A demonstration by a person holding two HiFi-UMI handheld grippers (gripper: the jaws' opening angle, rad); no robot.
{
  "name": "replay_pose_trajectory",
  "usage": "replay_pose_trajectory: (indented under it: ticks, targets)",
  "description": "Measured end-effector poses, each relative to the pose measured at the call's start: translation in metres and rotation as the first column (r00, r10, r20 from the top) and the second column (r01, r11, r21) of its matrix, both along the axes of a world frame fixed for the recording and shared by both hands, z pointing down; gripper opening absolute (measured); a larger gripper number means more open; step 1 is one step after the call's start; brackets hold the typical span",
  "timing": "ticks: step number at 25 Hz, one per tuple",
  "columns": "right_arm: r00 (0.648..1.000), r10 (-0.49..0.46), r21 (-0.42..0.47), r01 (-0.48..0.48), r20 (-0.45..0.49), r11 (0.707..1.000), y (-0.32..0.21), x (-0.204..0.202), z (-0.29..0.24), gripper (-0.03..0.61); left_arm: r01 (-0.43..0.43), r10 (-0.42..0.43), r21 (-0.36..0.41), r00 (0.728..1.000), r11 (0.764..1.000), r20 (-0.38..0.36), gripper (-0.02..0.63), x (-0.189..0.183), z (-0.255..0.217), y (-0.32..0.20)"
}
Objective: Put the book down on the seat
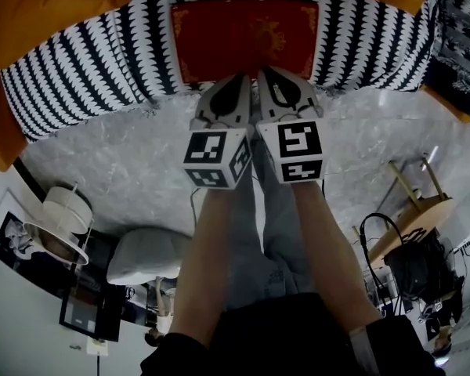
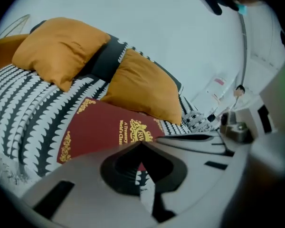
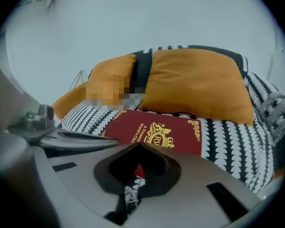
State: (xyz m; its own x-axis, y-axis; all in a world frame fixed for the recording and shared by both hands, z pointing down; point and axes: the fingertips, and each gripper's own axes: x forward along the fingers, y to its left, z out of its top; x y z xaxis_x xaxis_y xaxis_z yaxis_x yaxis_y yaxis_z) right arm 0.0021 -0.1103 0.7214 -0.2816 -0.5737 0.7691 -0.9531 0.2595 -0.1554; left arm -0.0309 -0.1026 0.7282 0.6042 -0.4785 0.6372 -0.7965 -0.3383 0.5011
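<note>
A red book (image 1: 247, 37) with gold print lies flat on the black-and-white patterned seat (image 1: 86, 77) of a sofa. My left gripper (image 1: 236, 79) and right gripper (image 1: 268, 74) are held side by side, their tips at the book's near edge. Both are shut with nothing between the jaws. In the left gripper view the book (image 2: 104, 129) lies just beyond the closed left gripper (image 2: 141, 144). The right gripper view shows the book (image 3: 156, 129) the same way past the closed right gripper (image 3: 140, 146). I cannot tell whether the tips touch the book.
Orange cushions (image 1: 39, 6) (image 3: 194, 82) lean against the sofa back behind the book. On the marble floor (image 1: 125, 163) stand a white lamp (image 1: 63, 218) at the left and a wooden stool (image 1: 419, 210) with black cables at the right.
</note>
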Motion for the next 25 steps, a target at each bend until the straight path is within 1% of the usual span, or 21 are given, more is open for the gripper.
replay_pose_trajectory:
  ticks: [3, 5, 8, 11, 13, 15, 20, 25]
  targets:
    - [1.0, 0.007, 0.007, -0.007, -0.026, 1.0, 0.003, 0.002, -0.001, 0.009, 0.004, -0.004, 0.019, 1.0, 1.0, 0.0, 0.012, 0.0, -0.005, 0.001]
    - [0.999, 0.023, 0.009, -0.023, -0.026, 1.0, 0.005, 0.004, -0.002, 0.009, -0.01, 0.009, 0.037, 1.0, 0.999, 0.012, 0.013, 0.002, -0.008, 0.003]
    - [1.0, 0.011, 0.018, -0.01, -0.017, 1.0, 0.007, 0.003, -0.005, 0.009, -0.036, 0.035, 0.052, 0.999, 0.998, 0.026, 0.012, 0.004, -0.012, 0.006]
    - [0.999, -0.007, 0.021, 0.007, -0.034, 1.0, 0.008, 0.001, -0.007, 0.009, -0.068, 0.061, 0.081, 0.995, 0.994, 0.082, 0.012, 0.002, -0.017, 0.005]
    - [0.999, -0.009, 0.024, 0.01, -0.031, 1.0, 0.008, -0.002, -0.01, 0.009, -0.069, 0.056, 0.096, 0.99, 0.993, 0.128, 0.012, -0.004, -0.02, 0.004]
    - [1.0, -0.011, 0.028, 0.011, -0.025, 1.0, 0.01, -0.004, -0.015, 0.009, -0.065, 0.048, 0.105, 0.987, 0.992, 0.152, 0.012, -0.008, -0.024, 0.005]
    - [1.0, -0.024, 0.05, 0.024, -0.01, 0.998, 0.011, -0.01, -0.035, 0.009, -0.064, 0.037, 0.143, 0.983, 0.988, 0.181, 0.012, -0.014, -0.045, 0.004]
    - [0.999, -0.042, 0.095, 0.043, -0.018, 0.995, 0.003, -0.012, -0.067, 0.011, -0.058, 0.02, 0.186, 0.98, 0.981, 0.196, 0.012, -0.015, -0.077, -0.001]
